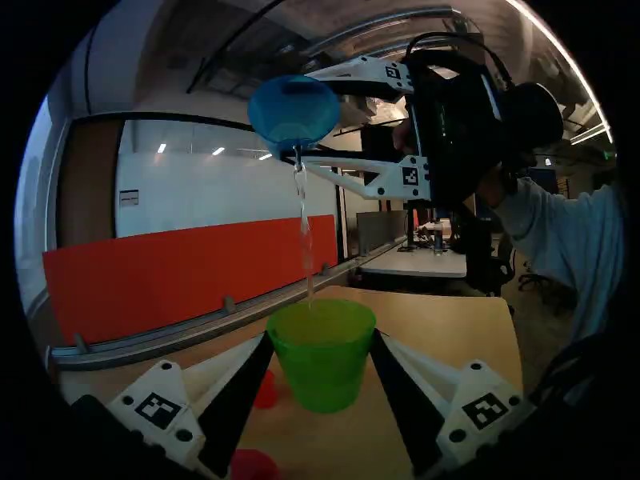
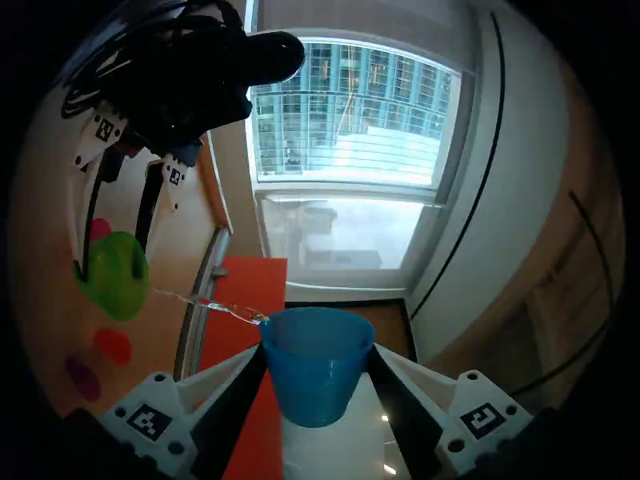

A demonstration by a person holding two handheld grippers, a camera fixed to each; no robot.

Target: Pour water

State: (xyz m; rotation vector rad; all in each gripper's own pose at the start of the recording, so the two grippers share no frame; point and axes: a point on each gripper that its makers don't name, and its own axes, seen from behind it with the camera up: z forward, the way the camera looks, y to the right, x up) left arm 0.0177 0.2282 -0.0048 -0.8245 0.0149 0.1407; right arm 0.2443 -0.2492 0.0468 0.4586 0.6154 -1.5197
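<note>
- Water (image 1: pixel 304 224) falls in a thin stream from the blue cup (image 1: pixel 293 108) into the green cup (image 1: pixel 322 368) directly below it.
- Closed to cup width, the left tool (image 1: pixel 322 340) presses both fingers on the green cup's sides. The cup stands upright between them, over the bench (image 1: pixel 448 320); I cannot tell whether it rests there.
- Gripped the same way in the right tool (image 2: pixel 317 352), the blue cup is tipped over, high above and ahead of the left tool.
- Small red pieces (image 1: pixel 266 390) lie on the bench beneath the left tool's fingers.
- Behind the right tool is a pale sleeve (image 1: pixel 560 232).
</note>
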